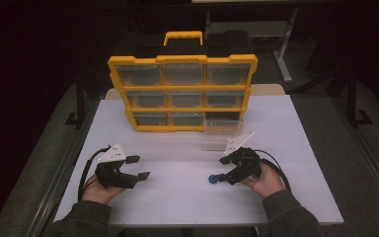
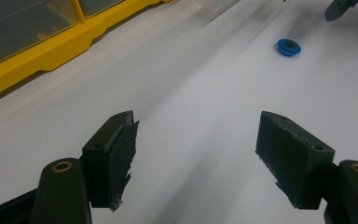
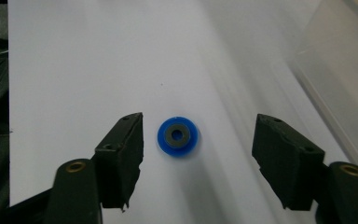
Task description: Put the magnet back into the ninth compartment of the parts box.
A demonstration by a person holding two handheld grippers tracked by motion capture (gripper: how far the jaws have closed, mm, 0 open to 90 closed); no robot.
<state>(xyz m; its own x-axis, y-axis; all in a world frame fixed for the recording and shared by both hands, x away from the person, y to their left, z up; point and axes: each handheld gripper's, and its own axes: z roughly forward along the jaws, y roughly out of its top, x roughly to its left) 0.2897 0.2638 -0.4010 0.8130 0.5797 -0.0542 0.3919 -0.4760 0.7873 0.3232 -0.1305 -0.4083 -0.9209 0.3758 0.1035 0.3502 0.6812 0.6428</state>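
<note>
A small blue ring with a grey centre (image 3: 177, 135) lies flat on the white table between the jaws of my right gripper (image 3: 200, 129), nearer the left one and touching neither. That gripper is open. From above, the blue ring (image 1: 211, 179) sits just left of the right gripper (image 1: 221, 169). My left gripper (image 1: 138, 167) is held low at the front left, open and with nothing in it. In the left gripper view its jaws (image 2: 196, 140) stand wide apart over bare table, and the ring (image 2: 289, 47) is far off at the upper right.
A yellow organiser (image 1: 182, 91) with clear drawers stands upright at the back of the table (image 1: 286, 197). One clear drawer (image 1: 222, 134) is out and rests on the table before its lower right slot, close behind the right gripper; this drawer (image 3: 340, 84) also fills the right gripper view's right side.
</note>
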